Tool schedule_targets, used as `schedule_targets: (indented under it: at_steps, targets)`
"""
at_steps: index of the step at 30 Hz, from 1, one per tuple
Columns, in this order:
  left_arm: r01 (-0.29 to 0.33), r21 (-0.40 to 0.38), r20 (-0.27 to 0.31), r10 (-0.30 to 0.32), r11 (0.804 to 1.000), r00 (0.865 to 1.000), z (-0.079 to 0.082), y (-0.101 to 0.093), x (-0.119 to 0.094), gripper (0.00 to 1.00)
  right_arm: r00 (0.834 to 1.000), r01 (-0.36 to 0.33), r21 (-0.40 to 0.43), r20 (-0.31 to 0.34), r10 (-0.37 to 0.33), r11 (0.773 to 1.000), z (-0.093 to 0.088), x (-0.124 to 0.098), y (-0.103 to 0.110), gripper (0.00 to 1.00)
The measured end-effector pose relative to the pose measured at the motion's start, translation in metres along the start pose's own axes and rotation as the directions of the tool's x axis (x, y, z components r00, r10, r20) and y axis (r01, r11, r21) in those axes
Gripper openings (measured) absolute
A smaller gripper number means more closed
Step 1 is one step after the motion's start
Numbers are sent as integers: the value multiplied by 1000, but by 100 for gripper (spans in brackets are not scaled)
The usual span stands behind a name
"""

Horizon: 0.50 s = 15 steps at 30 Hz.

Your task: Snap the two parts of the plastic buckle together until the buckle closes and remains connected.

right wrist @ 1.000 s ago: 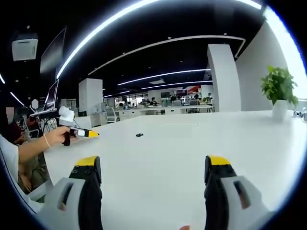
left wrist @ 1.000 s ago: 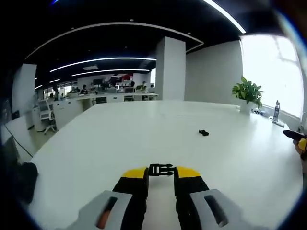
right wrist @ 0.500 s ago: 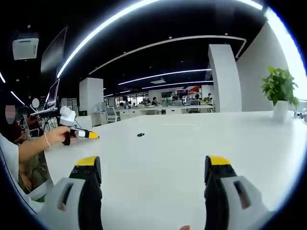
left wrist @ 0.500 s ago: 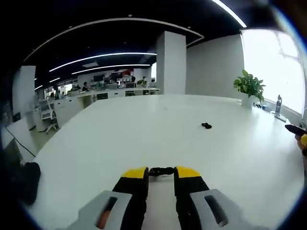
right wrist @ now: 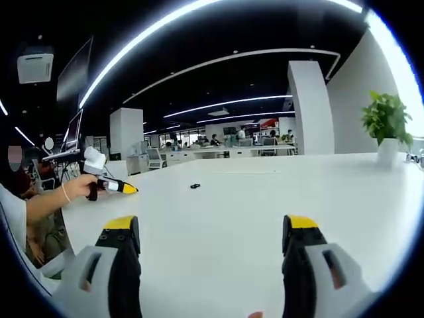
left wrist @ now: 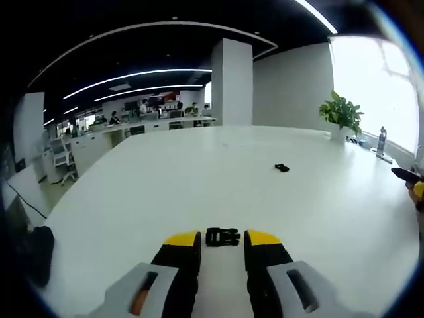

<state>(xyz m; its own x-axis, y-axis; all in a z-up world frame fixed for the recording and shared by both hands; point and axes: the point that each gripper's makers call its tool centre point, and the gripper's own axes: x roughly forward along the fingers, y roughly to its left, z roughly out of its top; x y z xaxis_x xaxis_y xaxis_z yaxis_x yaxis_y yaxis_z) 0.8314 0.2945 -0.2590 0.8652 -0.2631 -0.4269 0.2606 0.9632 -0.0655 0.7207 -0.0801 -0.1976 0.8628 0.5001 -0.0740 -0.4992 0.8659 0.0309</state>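
Over the last second the left claw (left wrist: pixel 222 240) has been tilting slightly, so the near buckle part (left wrist: pixel 222 236), which half a second ago was sitting right at the jaw tips, is now lying a little ahead of them on the tabletop (left wrist: pixel 199 179). It is lying between the two yellow tips; whether they are touching it I cannot tell, but it looks free in the gap, so I judge the left claw to be standing narrowly parted and not pinching, probably lining up for a grasp across the part's sides. The second buckle part (left wrist: pixel 281 167) is lying well ahead and to the right of this claw, apart from the first, so the buckle is not yet closed. The right claw (right wrist: pixel 211 228) is hanging spread wide over the tabletop with nothing between its jaws. A small dark part (right wrist: pixel 194 186) is lying far ahead and slightly left of it, and the left claw's yellow tip, held by a hand (right wrist: pixel 78 188), is showing at its far left. The wide spread likely leaves the right claw ready to take that distant part once the left has its piece. No containers are in play. A potted plant (left wrist: pixel 342 119) is standing far ahead right of the left claw.
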Motion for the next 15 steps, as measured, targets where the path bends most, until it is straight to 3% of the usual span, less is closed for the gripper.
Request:
schedule_targets:
  at_steps: [8, 15]
  targets:
    - [33, 4, 9, -33, 999, 999, 8, 2, -5, 37, 1000, -1, 4, -2, 1, 1000, 0, 1, -2, 89]
    - [70, -1, 26, -70, 998, 997, 12, 4, -7, 37, 1000, -7, -1, -5, 7, 1000, 0, 2, 0, 89]
